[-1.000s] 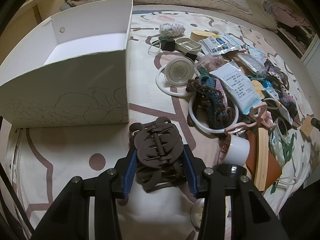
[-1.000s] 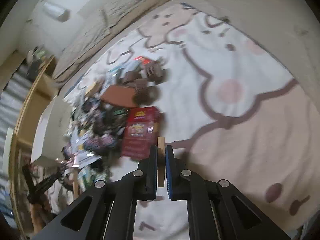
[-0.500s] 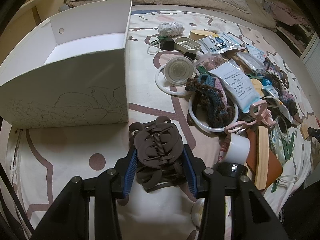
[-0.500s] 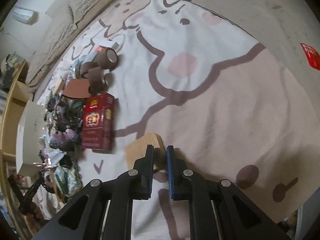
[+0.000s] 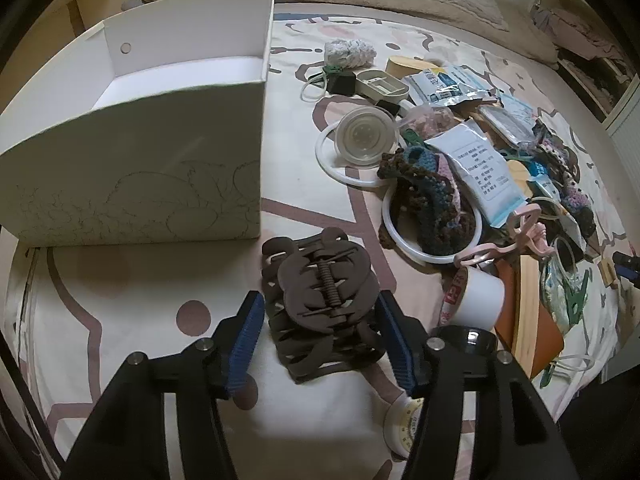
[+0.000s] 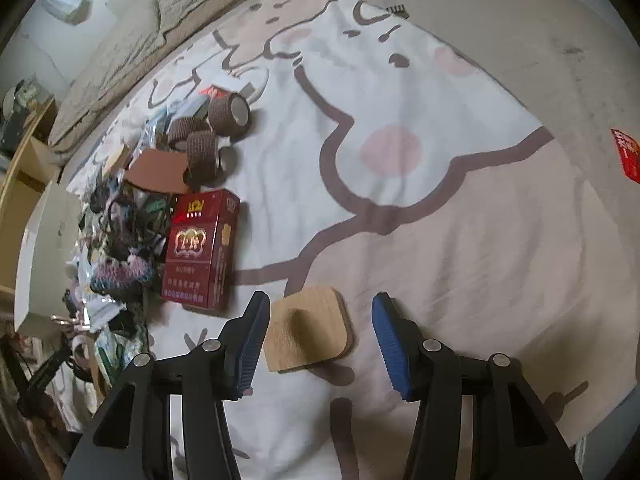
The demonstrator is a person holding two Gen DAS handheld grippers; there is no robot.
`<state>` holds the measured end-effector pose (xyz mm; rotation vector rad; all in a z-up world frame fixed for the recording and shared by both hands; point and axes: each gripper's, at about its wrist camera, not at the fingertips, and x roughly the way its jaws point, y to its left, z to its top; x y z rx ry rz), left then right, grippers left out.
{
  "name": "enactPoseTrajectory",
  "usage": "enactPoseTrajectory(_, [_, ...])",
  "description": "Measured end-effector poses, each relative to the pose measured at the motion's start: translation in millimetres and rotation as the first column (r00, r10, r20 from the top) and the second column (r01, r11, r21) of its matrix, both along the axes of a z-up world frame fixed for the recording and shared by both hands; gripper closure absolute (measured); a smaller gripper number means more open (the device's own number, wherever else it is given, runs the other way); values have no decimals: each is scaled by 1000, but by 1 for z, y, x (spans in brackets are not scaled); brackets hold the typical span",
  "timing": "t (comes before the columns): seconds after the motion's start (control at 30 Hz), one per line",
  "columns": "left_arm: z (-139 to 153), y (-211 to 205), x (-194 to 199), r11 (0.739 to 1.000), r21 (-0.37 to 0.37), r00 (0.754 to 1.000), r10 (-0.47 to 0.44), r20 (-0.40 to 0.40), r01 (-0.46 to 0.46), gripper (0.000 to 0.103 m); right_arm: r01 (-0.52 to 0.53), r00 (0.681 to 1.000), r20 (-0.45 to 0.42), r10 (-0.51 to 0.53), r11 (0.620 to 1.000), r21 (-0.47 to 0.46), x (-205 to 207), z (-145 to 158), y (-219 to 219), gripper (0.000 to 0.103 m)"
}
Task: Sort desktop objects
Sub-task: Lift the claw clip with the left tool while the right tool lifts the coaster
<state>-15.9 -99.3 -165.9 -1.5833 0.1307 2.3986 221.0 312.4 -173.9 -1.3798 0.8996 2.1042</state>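
One hair claw (image 5: 320,304), one wooden coaster (image 6: 306,328); both tools (image 5: 320,336) (image 6: 320,334) opening, gripping nothing.

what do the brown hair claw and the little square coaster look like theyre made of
Brown hair claw: likely matte plastic, with even dull colour, moulded teeth and a coiled spring at the hinge, probably metal.
Square coaster: looks like light wood or bamboo, with pale tan grain lines, rounded corners and an unglossed face; a printed veneer can't be ruled out.

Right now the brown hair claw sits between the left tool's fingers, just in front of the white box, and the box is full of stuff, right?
Not quite. The left wrist view shows the white box empty inside. The rest holds: the brown hair claw lies between the opening left tool fingers, just in front of the box.
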Motion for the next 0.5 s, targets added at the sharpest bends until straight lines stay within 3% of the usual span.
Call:
enactPoseTrajectory(0.37, [-4, 3, -5, 1000, 15, 1000, 4, -4, -4, 38, -86, 996, -2, 86, 995, -46, -7, -3, -19, 49])
enactPoseTrajectory(0.5, [-7, 2, -9, 1000, 8, 1000, 26, 3, -26, 38, -120, 993, 22, 120, 993, -5, -12, -2, -28, 49])
